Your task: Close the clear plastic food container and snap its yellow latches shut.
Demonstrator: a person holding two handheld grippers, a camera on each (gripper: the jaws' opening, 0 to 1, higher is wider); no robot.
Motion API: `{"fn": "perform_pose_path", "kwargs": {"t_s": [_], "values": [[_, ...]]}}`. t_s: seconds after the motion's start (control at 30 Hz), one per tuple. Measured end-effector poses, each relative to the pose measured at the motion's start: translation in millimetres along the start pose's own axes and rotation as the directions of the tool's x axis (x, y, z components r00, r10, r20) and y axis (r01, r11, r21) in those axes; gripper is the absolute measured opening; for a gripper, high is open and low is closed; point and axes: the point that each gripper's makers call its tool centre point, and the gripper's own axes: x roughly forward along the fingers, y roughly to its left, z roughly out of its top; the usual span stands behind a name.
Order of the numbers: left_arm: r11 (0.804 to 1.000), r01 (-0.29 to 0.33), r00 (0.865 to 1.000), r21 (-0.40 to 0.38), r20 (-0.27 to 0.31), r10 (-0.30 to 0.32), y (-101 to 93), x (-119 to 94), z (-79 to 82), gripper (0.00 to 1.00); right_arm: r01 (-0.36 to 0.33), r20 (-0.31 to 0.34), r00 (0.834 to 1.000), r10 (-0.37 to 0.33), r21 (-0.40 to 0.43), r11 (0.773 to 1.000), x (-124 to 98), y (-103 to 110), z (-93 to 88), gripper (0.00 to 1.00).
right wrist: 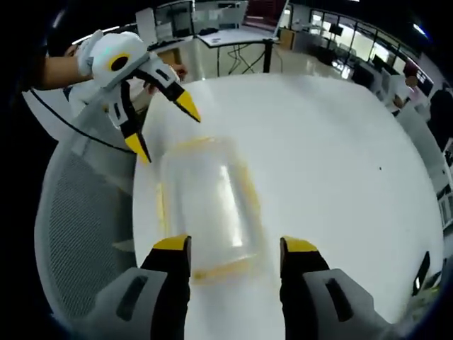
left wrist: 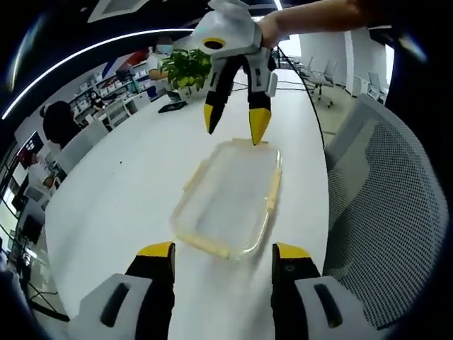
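A clear plastic food container point(left wrist: 230, 198) with its lid on lies on the white table point(left wrist: 127, 191). Yellow latches point(left wrist: 274, 185) run along its sides. My left gripper point(left wrist: 224, 253) is open just short of the container's near end, nothing between its jaws. My right gripper point(left wrist: 232, 120) enters the left gripper view from above, open, its yellow tips over the far end of the container. In the right gripper view the container point(right wrist: 209, 205) sits just beyond my open right gripper point(right wrist: 236, 248), and the left gripper point(right wrist: 164, 127) hovers open past its far end.
A grey mesh office chair point(left wrist: 386, 212) stands beside the table edge near the container; its back point(right wrist: 78, 227) also appears in the right gripper view. A potted plant point(left wrist: 185, 69) stands at the far end of the table. People sit at desks in the background.
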Motion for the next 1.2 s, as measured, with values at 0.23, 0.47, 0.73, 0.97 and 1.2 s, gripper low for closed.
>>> {"fn": "perform_pose_path", "kwargs": {"t_s": [0.23, 0.47, 0.73, 0.97, 1.2], "values": [[0.999, -0.02, 1.0, -0.037, 0.009, 0.02, -0.2, 0.7, -1.8, 0.49, 0.05, 0.038, 0.998, -0.052, 0.039, 0.998, -8.4, 10.4, -16.4, 0.48], [0.997, -0.036, 0.999, -0.062, 0.005, 0.036, -2.1, 2.3, -6.9, 0.47, 0.073, 0.059, 0.995, -0.078, 0.086, 0.994, -8.1, 24.8, -32.7, 0.48], [0.995, -0.042, 0.999, -0.095, 0.007, 0.043, -6.1, 6.2, -8.6, 0.45, 0.122, 0.121, 0.983, -0.14, 0.149, 0.981, -5.3, 35.8, -37.4, 0.47], [0.993, -0.049, 0.999, -0.111, 0.001, 0.05, -9.7, 11.0, -11.4, 0.42, 0.167, 0.161, 0.967, -0.199, 0.193, 0.967, 1.8, 41.3, -40.8, 0.42], [0.99, -0.044, 0.999, -0.131, 0.008, 0.046, -8.9, 16.8, -9.6, 0.4, 0.169, 0.198, 0.955, -0.219, 0.244, 0.955, 9.9, 41.7, -36.7, 0.39]]}}
